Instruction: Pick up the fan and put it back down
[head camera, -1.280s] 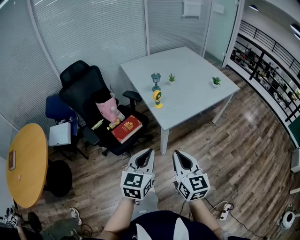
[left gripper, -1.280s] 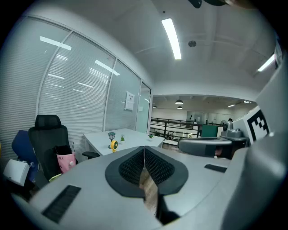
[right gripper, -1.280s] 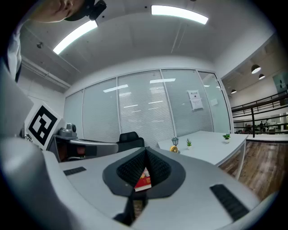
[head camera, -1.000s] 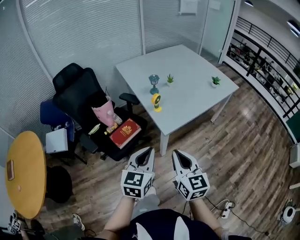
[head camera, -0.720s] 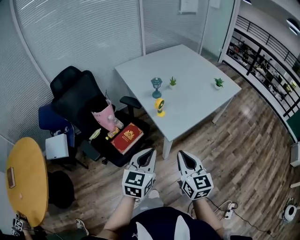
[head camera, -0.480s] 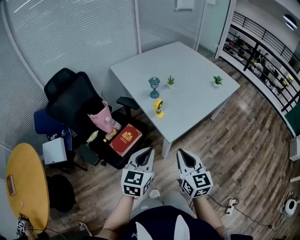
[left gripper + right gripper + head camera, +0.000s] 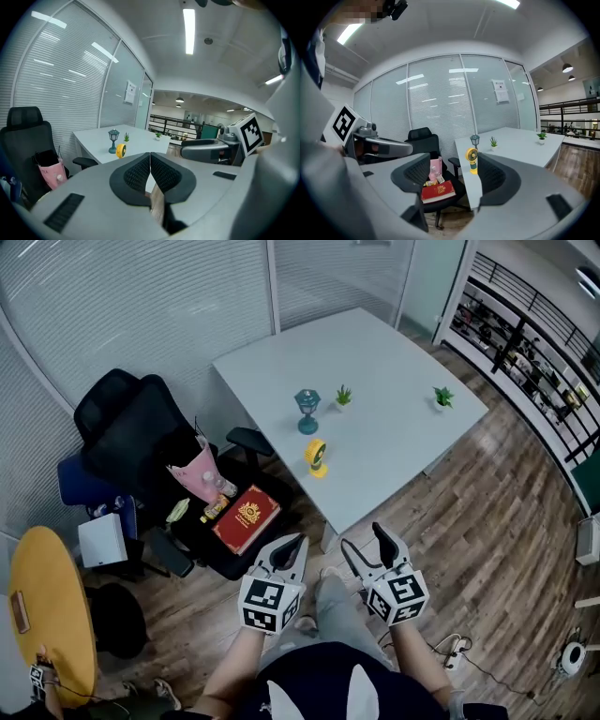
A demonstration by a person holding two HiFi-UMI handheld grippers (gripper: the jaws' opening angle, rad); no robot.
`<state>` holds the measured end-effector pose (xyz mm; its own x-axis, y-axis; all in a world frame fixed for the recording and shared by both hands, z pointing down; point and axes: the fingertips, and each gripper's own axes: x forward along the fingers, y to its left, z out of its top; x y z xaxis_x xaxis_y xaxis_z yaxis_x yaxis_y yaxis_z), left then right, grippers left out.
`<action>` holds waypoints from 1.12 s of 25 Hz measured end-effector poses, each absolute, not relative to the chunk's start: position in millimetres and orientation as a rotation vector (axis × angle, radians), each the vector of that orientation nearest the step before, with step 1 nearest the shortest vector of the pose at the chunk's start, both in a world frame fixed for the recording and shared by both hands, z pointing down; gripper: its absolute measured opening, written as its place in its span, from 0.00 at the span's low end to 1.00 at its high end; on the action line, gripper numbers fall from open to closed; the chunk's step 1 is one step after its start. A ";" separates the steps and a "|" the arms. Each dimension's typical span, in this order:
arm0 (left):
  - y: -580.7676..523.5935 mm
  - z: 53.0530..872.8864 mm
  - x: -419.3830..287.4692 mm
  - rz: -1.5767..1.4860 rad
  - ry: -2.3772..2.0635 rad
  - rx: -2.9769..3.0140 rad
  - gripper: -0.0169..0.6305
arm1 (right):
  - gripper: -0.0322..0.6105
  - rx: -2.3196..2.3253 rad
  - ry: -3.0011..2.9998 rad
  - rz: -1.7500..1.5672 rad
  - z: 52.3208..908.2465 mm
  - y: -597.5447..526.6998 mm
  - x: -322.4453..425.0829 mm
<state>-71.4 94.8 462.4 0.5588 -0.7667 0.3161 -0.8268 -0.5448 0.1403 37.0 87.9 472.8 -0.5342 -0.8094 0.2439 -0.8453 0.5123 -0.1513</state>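
Fan [image 7: 316, 457] is standing upright near the white table's [image 7: 394, 442] front edge, beside a teal lamp [image 7: 307, 411], well apart from both grippers. Left gripper [image 7: 298, 542] is closed and empty; right gripper's [image 7: 366, 542] jaws have just been opening, gripping nothing. Of the gripper views, only the right is showing the red book [image 7: 438, 191].
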 end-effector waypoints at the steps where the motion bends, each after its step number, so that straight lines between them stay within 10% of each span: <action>1: 89.0 464.6 -71.0 0.324 -1.318 2.519 0.06 | 0.53 1.419 -2.602 0.388 477.7 79.7 37.4; 28: -42.1 511.3 -75.1 0.472 -1.447 2.288 0.06 | 0.68 1.014 -2.576 0.495 560.2 -92.0 19.7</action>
